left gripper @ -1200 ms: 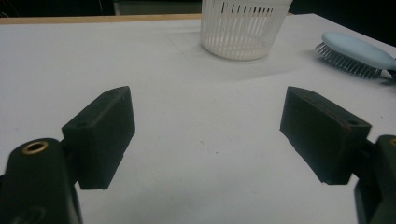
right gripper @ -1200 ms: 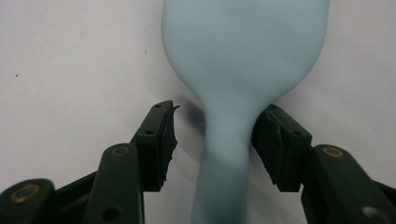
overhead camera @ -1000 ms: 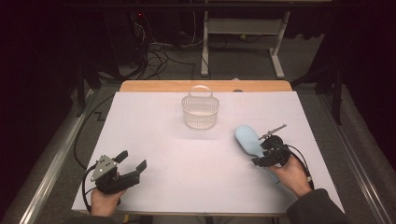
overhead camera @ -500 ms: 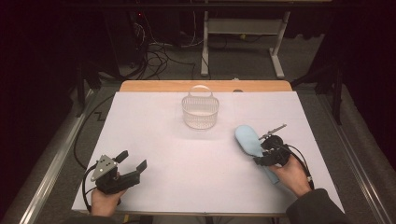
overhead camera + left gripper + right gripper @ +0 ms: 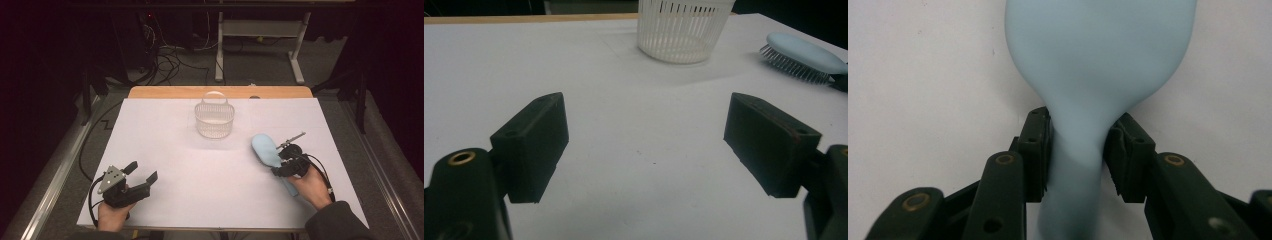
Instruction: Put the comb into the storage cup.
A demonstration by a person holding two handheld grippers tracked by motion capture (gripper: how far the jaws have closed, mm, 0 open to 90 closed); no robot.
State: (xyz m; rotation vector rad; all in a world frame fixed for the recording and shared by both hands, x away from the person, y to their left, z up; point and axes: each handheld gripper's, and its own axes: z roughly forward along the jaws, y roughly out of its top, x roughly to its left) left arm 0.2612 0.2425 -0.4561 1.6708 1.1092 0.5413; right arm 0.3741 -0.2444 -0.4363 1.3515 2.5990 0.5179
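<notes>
Right gripper [image 5: 280, 162] clamping blue hairbrush [image 5: 265, 149] handle right of basket [image 5: 214, 119]; left gripper [image 5: 142, 172] sitting with jaws apart

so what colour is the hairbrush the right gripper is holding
Pale blue hairbrush; right gripper view.

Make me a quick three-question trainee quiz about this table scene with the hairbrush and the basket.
1. True or false: the right tongs are shut on the hairbrush handle.
2. Which way do the brush bristles face: A up, B down toward the table?
3. Fill in: the left tongs are ____, holding nothing.

Key: 1 true. 2 B. 3 open. The basket stands apart from both tongs, at the far middle.
</notes>
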